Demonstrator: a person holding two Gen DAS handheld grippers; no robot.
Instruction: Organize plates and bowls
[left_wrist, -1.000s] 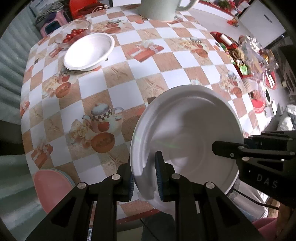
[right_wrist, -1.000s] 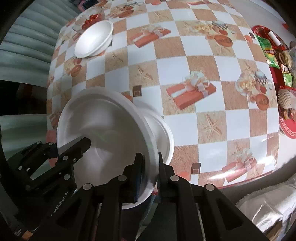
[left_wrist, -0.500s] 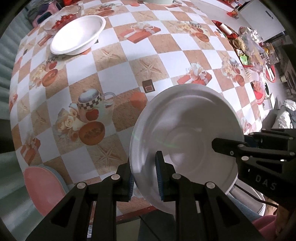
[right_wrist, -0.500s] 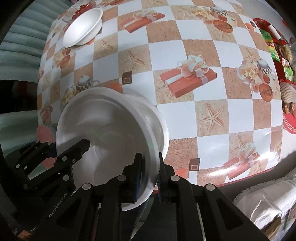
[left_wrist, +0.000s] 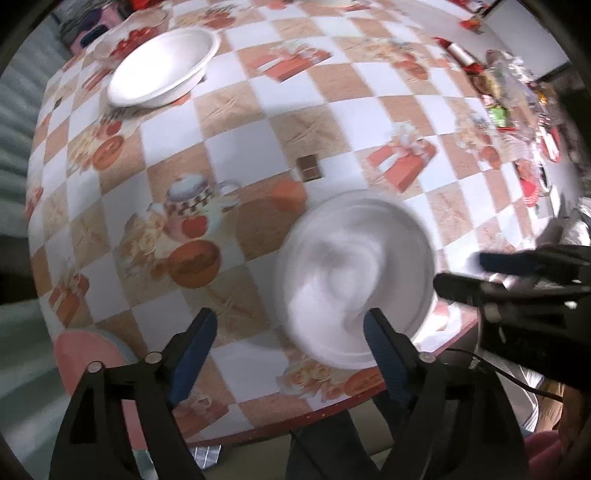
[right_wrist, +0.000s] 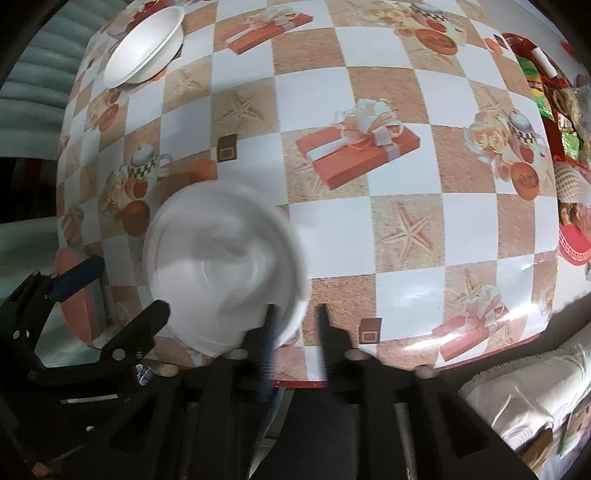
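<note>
White foam plates (left_wrist: 354, 280) lie in a low stack at the near edge of the table (left_wrist: 258, 122), and they are blurred in both views, so I cannot say how many there are or if the top one sits square on the one below. Around this stack the left gripper (left_wrist: 286, 334) is spread wide, its 2 blue pads apart and holding nothing; one pad stands left of the stack over the cloth and the other is at the near rim. The right gripper (right_wrist: 295, 319) is at the near right rim of the stack; its jaws look parted a little, with 1 finger over the rim and 1 over the cloth, and it seems to grip nothing, though the blur makes this not sure. I judge that the step in hand is the release of a plate onto the stack. Far to the left on the checked cloth, well apart from the stack, 1 white bowl (left_wrist: 162, 68) stands alone near a dish of red fruit (left_wrist: 131, 35). The next move probably calls for a long reach across the table to that bowl, with the jaws open enough to take its thin rim, and a light grip, because such foam bends easily.
</note>
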